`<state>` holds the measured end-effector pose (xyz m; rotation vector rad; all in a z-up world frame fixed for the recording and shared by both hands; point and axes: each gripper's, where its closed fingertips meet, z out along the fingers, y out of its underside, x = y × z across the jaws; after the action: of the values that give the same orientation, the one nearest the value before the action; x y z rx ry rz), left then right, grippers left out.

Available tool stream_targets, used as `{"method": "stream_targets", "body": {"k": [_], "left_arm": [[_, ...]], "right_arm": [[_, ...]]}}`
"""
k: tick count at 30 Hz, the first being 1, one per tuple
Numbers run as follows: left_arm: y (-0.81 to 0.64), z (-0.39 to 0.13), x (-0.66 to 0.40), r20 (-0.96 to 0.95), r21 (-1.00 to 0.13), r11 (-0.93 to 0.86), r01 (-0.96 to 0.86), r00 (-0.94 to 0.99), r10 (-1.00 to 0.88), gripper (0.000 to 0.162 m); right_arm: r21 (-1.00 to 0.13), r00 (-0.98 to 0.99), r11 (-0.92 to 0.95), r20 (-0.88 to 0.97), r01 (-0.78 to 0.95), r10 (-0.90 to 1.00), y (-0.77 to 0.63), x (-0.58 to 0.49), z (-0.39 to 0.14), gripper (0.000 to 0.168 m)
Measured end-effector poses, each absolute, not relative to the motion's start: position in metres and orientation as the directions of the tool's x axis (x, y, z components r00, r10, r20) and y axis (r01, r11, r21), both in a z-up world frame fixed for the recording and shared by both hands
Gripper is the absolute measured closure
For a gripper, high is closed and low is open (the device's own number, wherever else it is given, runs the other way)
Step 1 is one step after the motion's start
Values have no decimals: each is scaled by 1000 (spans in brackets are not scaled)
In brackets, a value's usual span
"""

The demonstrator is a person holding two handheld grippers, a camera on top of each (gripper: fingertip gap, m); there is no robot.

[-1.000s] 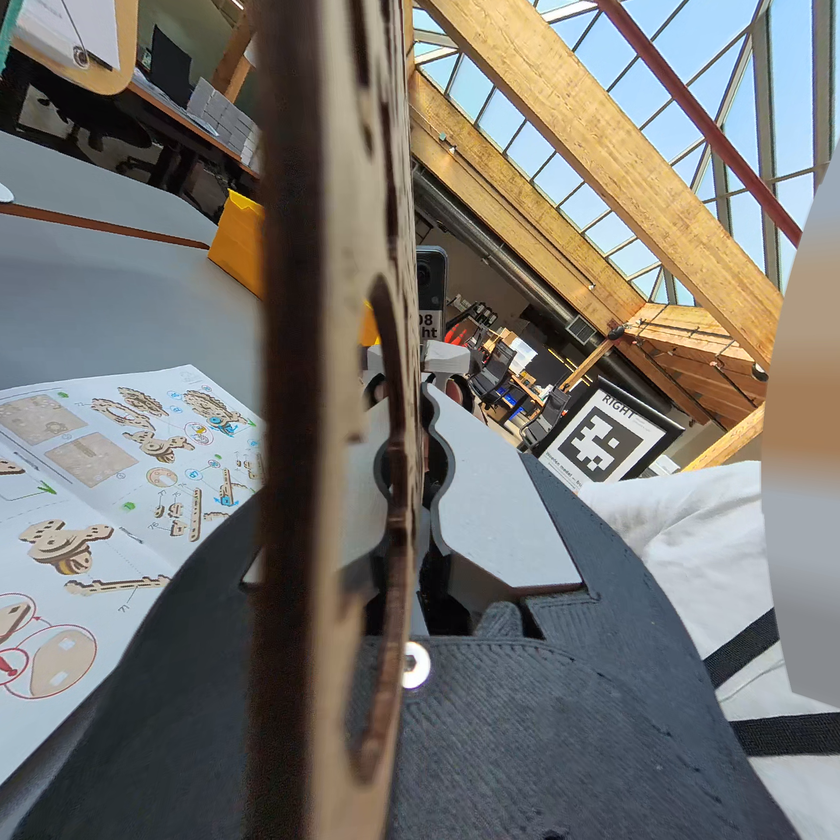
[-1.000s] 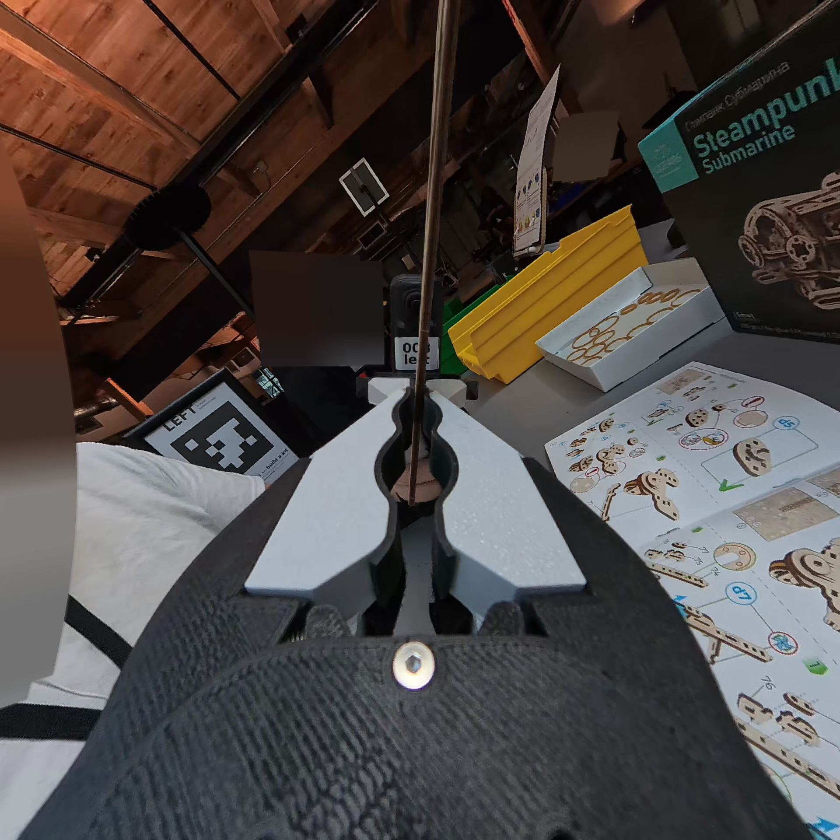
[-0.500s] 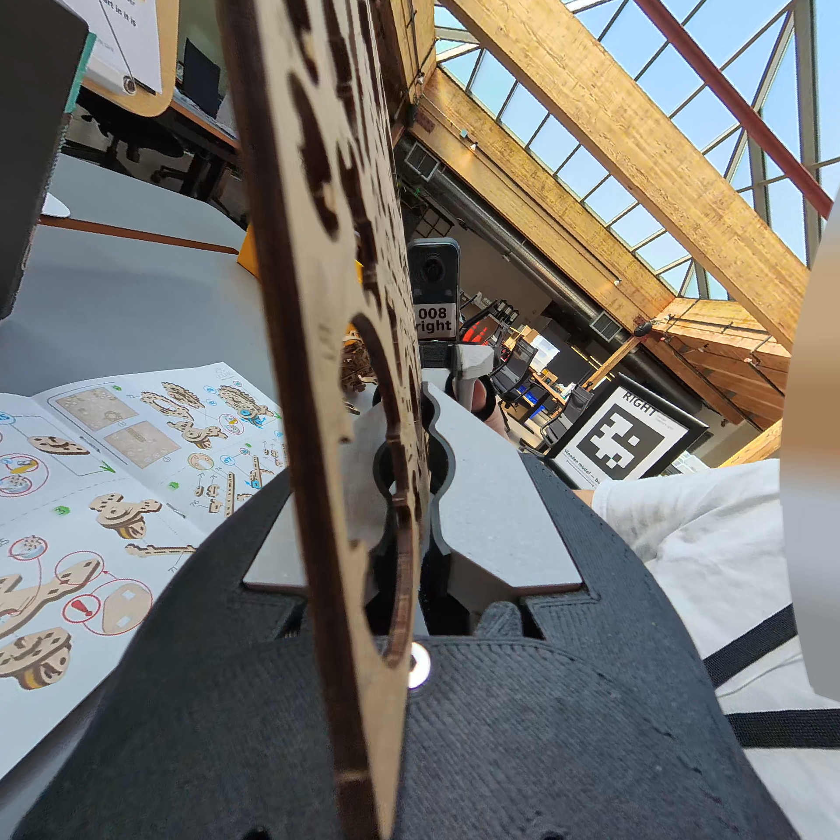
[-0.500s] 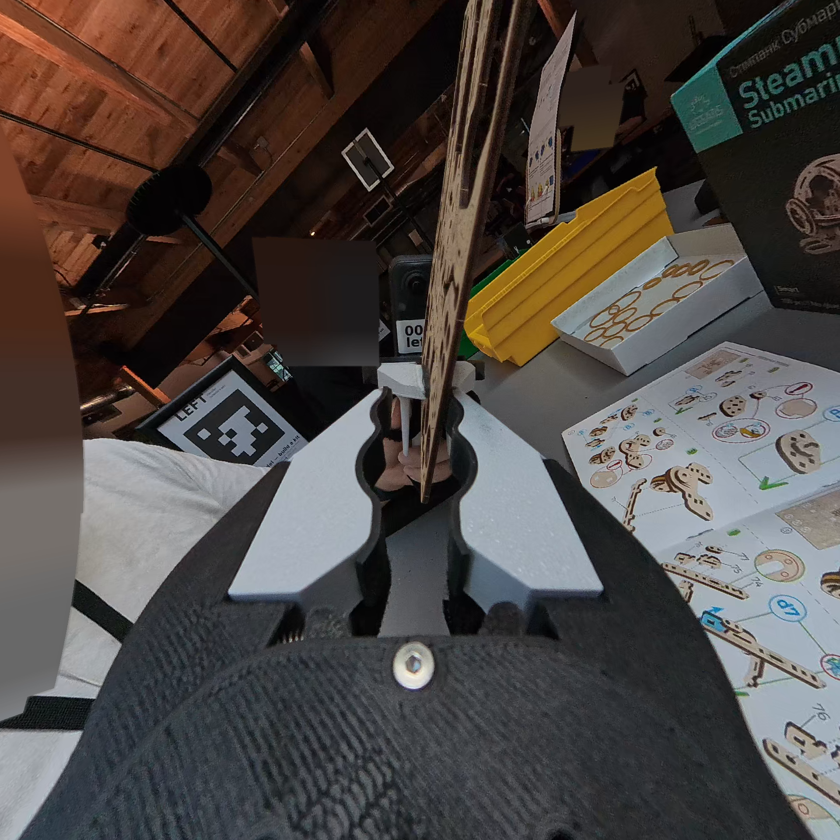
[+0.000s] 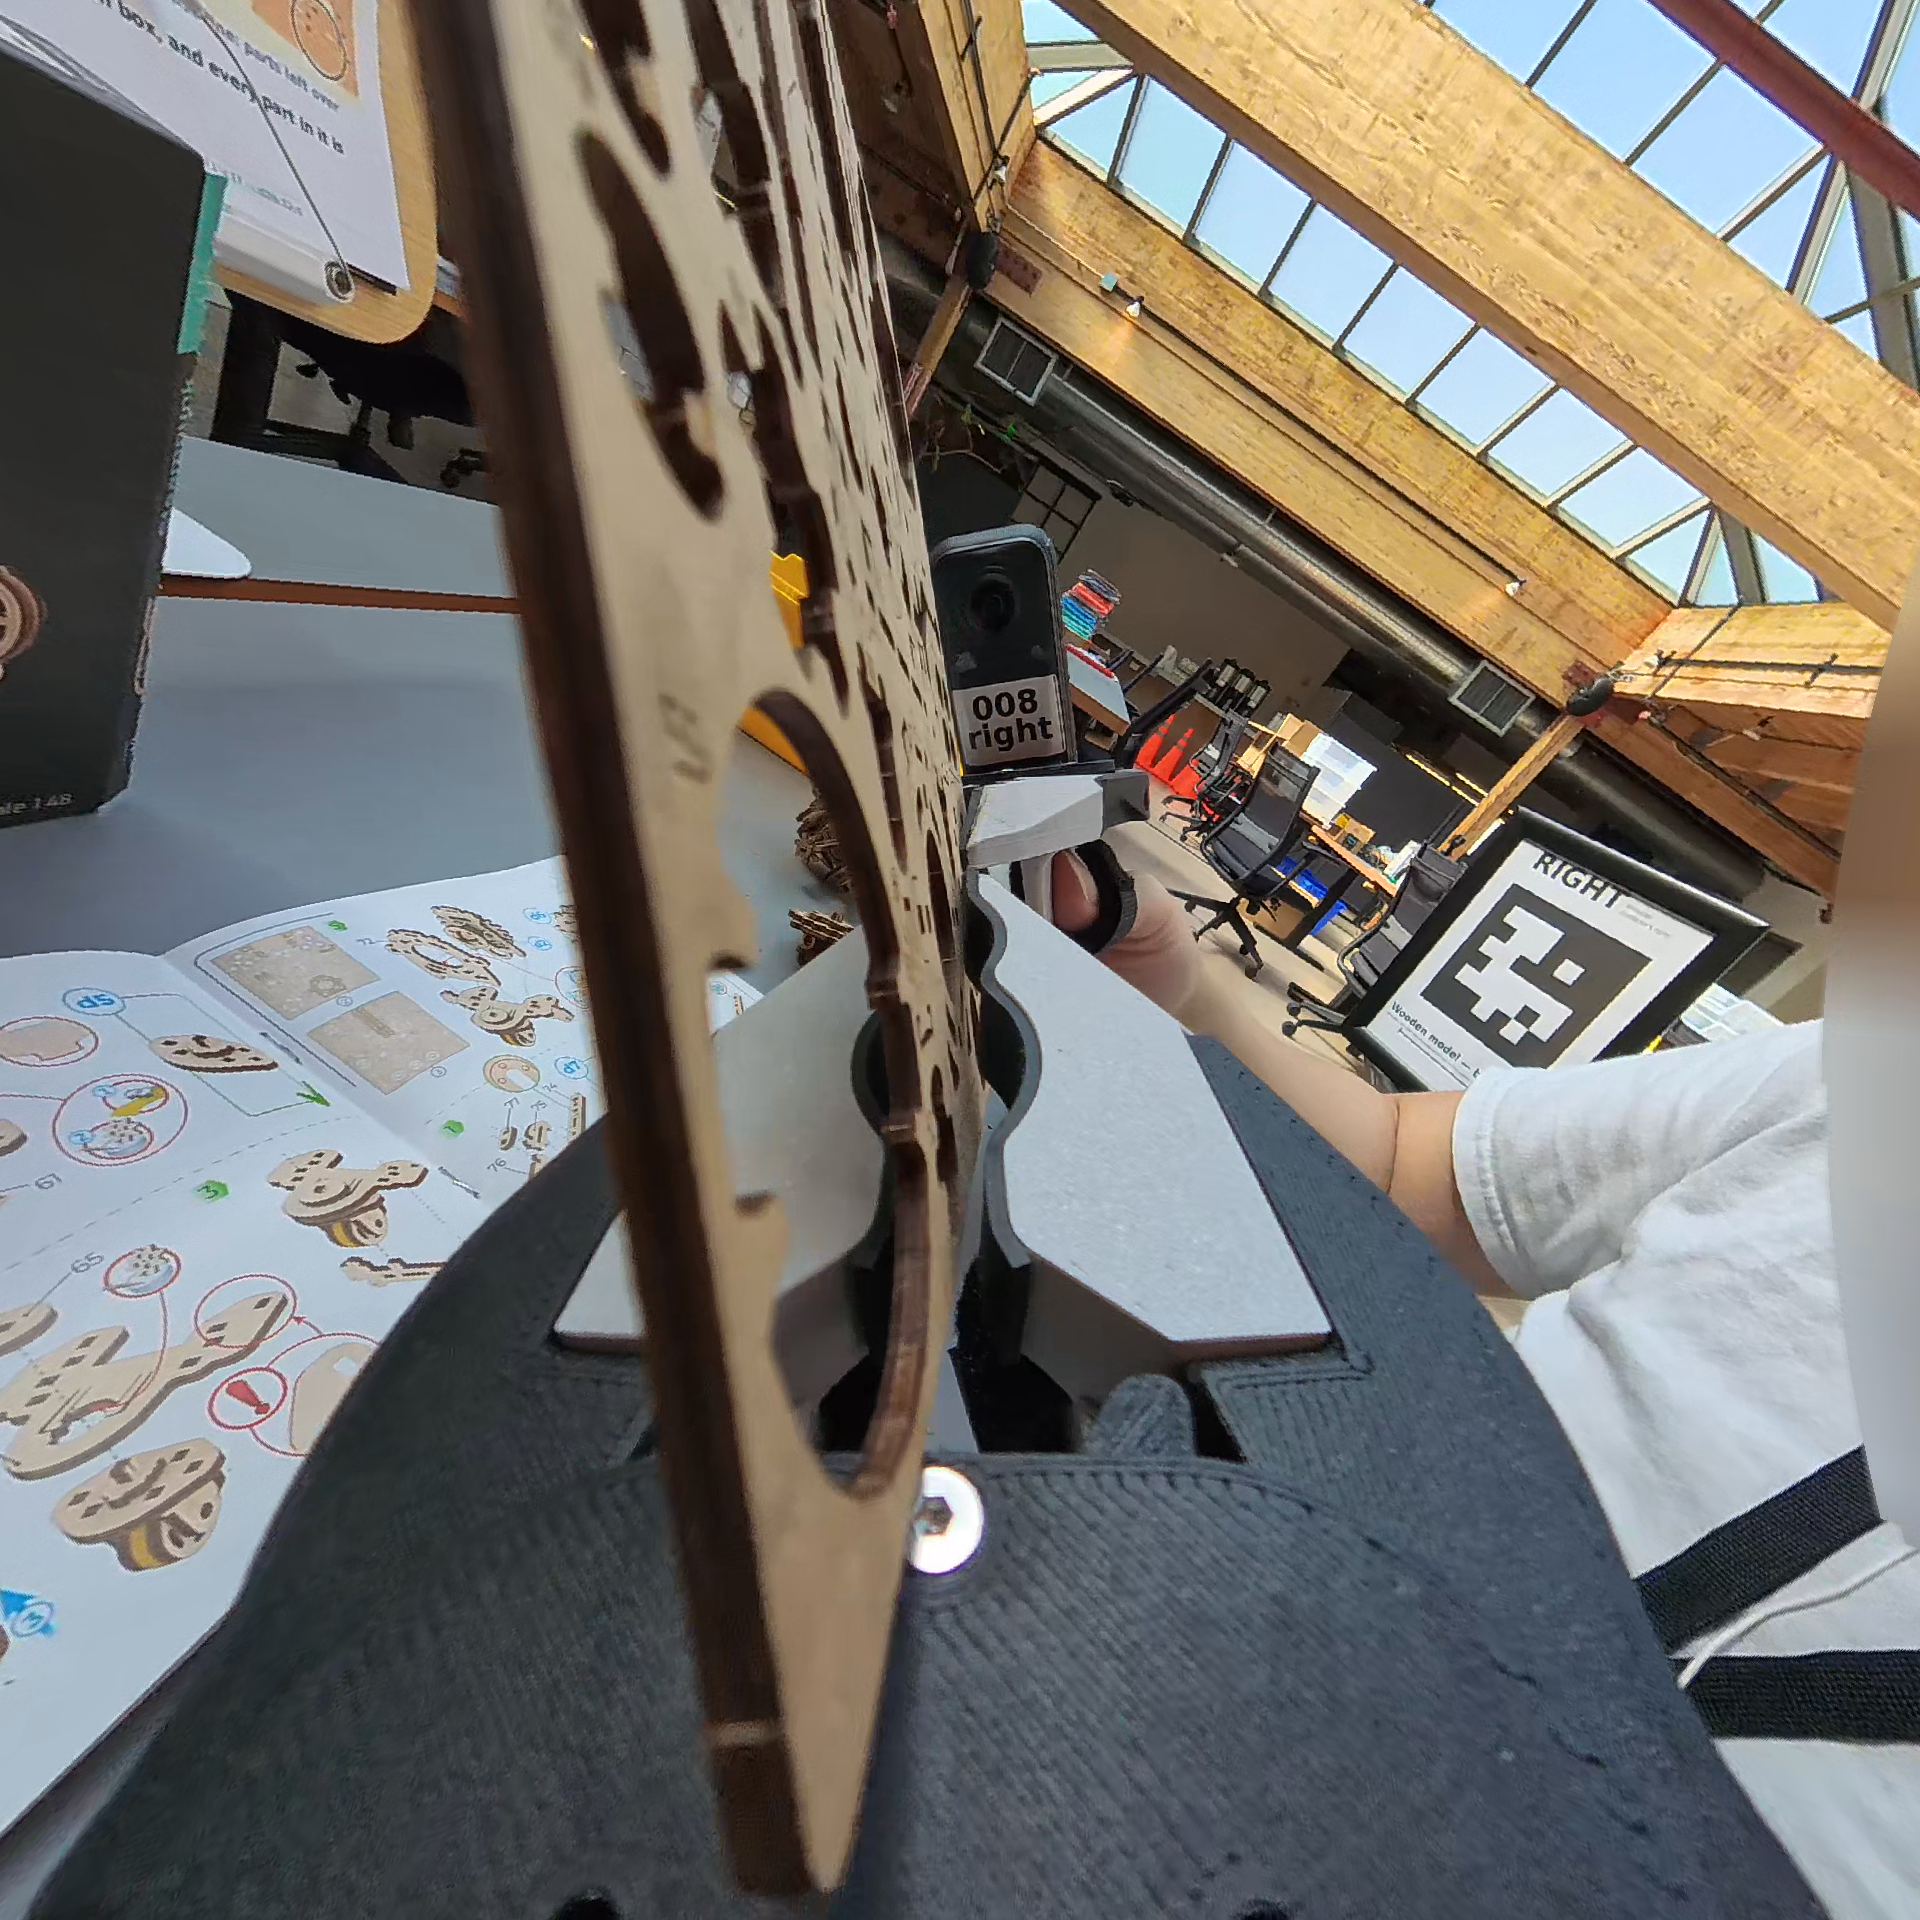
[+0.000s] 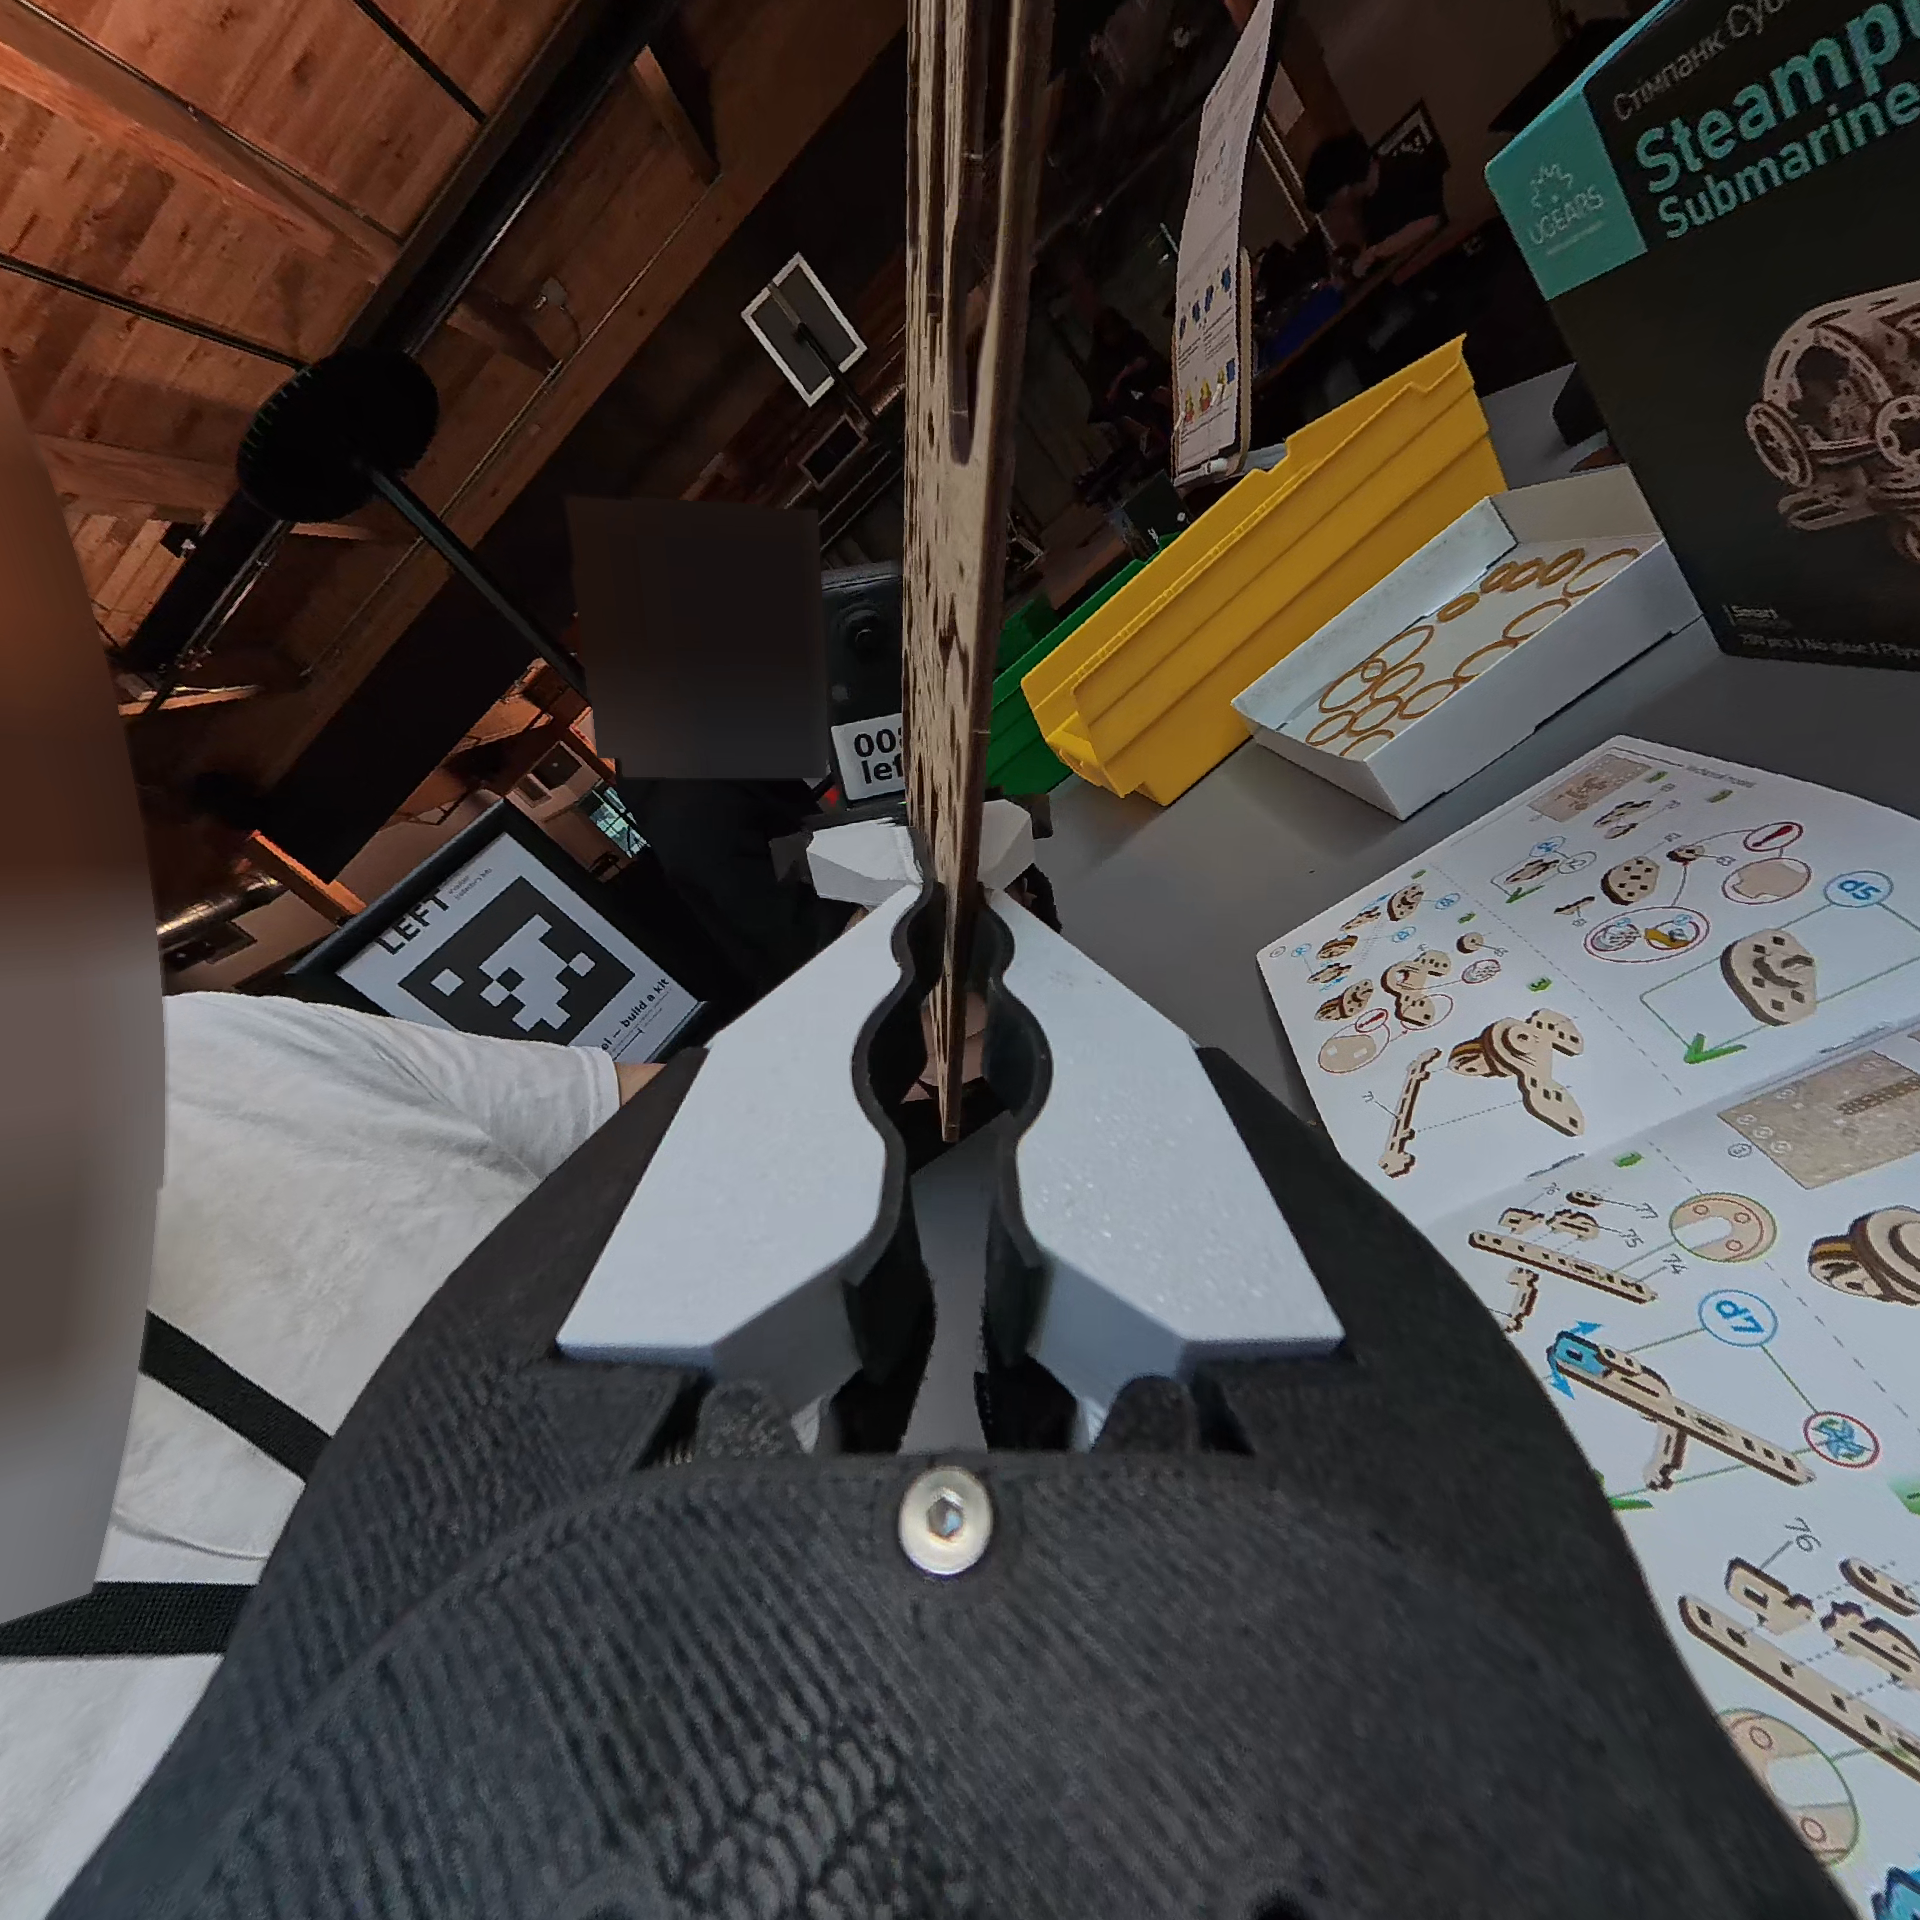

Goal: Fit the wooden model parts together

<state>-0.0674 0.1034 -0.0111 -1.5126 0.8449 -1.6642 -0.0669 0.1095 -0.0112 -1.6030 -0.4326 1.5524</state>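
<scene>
A laser-cut plywood sheet (image 5: pixel 665 727) with several cut-out holes stands upright between my two grippers. My left gripper (image 5: pixel 961 914) is shut on its lower part. In the right wrist view the sheet (image 6: pixel 956 416) shows edge-on, and my right gripper (image 6: pixel 954 904) is shut on its bottom edge from the opposite side. The right gripper (image 5: pixel 1039 810), held by a hand, also shows beyond the sheet in the left wrist view. A small wooden assembly (image 5: pixel 821 831) sits on the table behind the sheet.
An open instruction booklet (image 6: pixel 1662 1039) lies on the grey table (image 5: pixel 312 727). The dark model box (image 6: pixel 1766 312) stands at the back, with a yellow bin (image 6: pixel 1268 623) and a white tray (image 6: pixel 1455 758) of wooden rings beside it. A person in a white shirt (image 6: pixel 364 1143) is close. Less than 4 cm separates the two grippers' tips.
The right gripper opened around the sheet half a second ago and has closed on it again. The sheet has turned, showing more of its face in the left wrist view.
</scene>
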Motion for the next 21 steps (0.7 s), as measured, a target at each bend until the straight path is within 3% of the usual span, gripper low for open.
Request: {"method": "stream_targets", "body": {"k": [3,5,8,11,16,21], "left_arm": [[101,-13,-66,500,-862,-501,74,-38,-865,161],[105,-25,-61,403,-915,-403,15,85,-912,160],[98,-6,-61,356,-933,-353,61,32,-934,161],[100,-4,-63,403,-912,-401,83,9,-915,161],[106,-7,-71,444,-894,-441,80,9,-896,161],[101,-9,-85,531,-846,-532,44,-21,-847,161]], "right_arm": [[-757,215,-590,-649,-282,730,113,-65,-17,166],[-840,412,-510,-537,-184,736,124,-59,-39,165],[-811,243,-502,-574,-300,782,110,-60,-8,166],[-794,220,-528,-597,-301,772,110,-62,-5,165],[-785,176,-534,-601,-313,780,106,-61,-1,143],[-804,139,-498,-561,-324,816,102,-51,4,146]]}}
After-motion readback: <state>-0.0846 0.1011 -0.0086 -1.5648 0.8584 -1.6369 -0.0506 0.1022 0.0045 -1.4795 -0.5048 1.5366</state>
